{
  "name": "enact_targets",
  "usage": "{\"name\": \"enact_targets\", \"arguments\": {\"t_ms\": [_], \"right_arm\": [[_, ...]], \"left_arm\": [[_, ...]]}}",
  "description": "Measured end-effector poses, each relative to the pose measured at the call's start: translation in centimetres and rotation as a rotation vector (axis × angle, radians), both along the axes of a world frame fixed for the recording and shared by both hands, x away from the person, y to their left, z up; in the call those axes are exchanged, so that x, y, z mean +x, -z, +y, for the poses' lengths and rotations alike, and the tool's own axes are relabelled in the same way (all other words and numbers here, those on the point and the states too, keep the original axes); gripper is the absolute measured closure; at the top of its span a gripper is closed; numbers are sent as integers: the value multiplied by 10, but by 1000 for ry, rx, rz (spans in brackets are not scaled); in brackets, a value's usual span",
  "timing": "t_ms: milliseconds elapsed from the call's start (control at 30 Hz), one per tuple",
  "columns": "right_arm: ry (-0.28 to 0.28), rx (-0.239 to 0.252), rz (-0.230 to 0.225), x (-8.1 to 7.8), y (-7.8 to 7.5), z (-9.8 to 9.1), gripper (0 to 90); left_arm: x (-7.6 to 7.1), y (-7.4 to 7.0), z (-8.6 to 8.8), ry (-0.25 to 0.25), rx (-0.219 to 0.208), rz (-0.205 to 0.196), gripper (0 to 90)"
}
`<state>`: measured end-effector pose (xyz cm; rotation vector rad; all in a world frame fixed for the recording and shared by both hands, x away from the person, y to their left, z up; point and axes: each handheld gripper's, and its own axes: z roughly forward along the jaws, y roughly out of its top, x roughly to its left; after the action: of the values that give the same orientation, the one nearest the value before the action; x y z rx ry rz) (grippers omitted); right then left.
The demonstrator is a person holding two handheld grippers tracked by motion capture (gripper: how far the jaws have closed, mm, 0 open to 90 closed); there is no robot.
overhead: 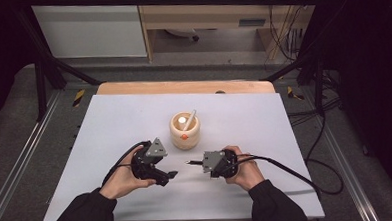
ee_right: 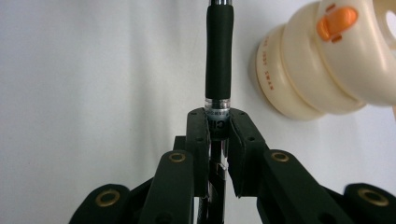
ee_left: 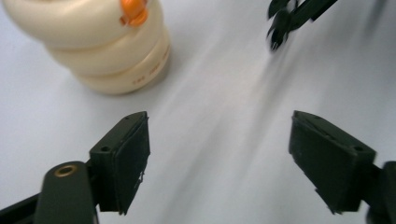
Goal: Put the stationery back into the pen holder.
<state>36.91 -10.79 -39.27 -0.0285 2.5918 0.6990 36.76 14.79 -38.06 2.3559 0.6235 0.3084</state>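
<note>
A cream ribbed holder (overhead: 185, 131) with an orange knob (ee_right: 336, 21) stands in the middle of the table, and a white stick (overhead: 189, 119) leans inside it. My right gripper (overhead: 200, 163) is shut on a black pen-like rod (ee_right: 219, 51) with a silver end, which points left just in front of the holder (ee_right: 317, 65). My left gripper (overhead: 170, 175) is open with nothing between its jaws (ee_left: 219, 158). It lies low over the table, front left of the holder (ee_left: 107, 51). The two grippers face each other, a short gap apart.
The pale grey board (overhead: 114, 119) covers a wooden table (overhead: 183, 86). Cables trail from both grippers, the right one looping off the table's right side (overhead: 307, 180). Metal rails run along the floor on both sides. Shelving stands beyond the far edge.
</note>
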Motion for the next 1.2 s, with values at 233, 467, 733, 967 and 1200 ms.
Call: {"name": "enact_targets", "arguments": {"t_ms": [233, 467, 733, 967, 1200], "right_arm": [[91, 62, 43, 4, -1, -13, 798], [164, 131, 84, 5, -3, -23, 798], [244, 231, 118, 6, -6, -33, 799], [317, 335, 146, 8, -12, -38, 799], [415, 461, 202, 12, -19, -40, 799]], "left_arm": [[-3, 14, 20, -51, -28, 5, 145], [-6, 25, 42, -122, -67, -8, 121], [-12, 37, 71, -209, -125, -8, 116], [-15, 46, 90, -262, -123, -3, 118], [-17, 53, 104, -306, -133, 0, 117]]}}
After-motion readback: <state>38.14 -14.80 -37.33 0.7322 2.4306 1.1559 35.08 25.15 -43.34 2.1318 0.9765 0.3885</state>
